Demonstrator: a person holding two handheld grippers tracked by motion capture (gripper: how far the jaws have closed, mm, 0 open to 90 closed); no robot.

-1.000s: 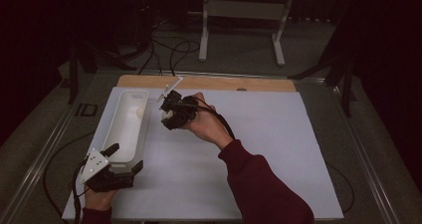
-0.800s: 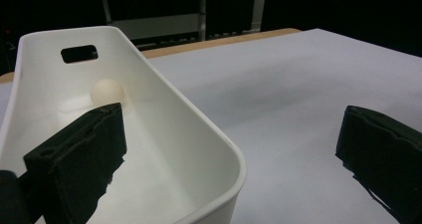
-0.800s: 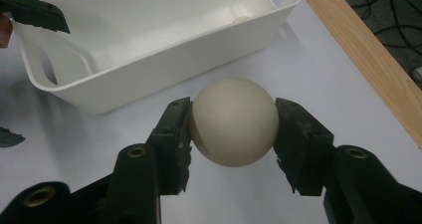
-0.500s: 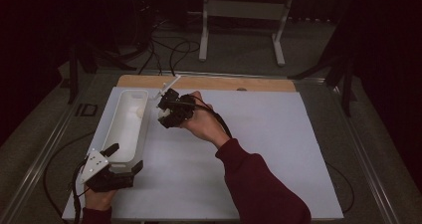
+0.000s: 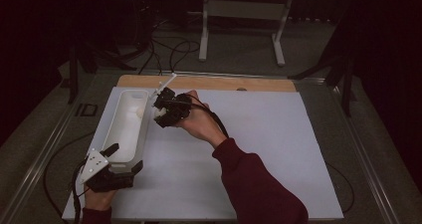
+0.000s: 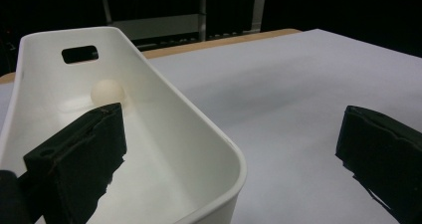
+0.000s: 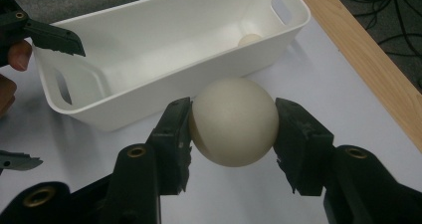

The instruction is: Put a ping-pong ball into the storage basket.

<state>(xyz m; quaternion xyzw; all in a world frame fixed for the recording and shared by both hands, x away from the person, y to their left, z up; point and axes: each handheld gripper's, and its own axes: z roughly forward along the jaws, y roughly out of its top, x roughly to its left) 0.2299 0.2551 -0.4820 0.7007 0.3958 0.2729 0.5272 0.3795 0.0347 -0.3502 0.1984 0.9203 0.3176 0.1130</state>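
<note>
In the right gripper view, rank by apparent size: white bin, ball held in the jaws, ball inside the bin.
1. White bin, largest.
2. Held ball, looming because it sits close to the camera.
3. Ball in the bin, smallest; it is farther off, so the two balls' true sizes can't be compared.

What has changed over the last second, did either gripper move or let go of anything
Very little. The right gripper has edged slightly toward the far end of the white bin, the cream ball clamped between its jaws throughout. The left gripper has kept its place at the bin's near end, one jaw inside the wall and one outside. The small ball lies inside the bin at its far end, as before.
</note>
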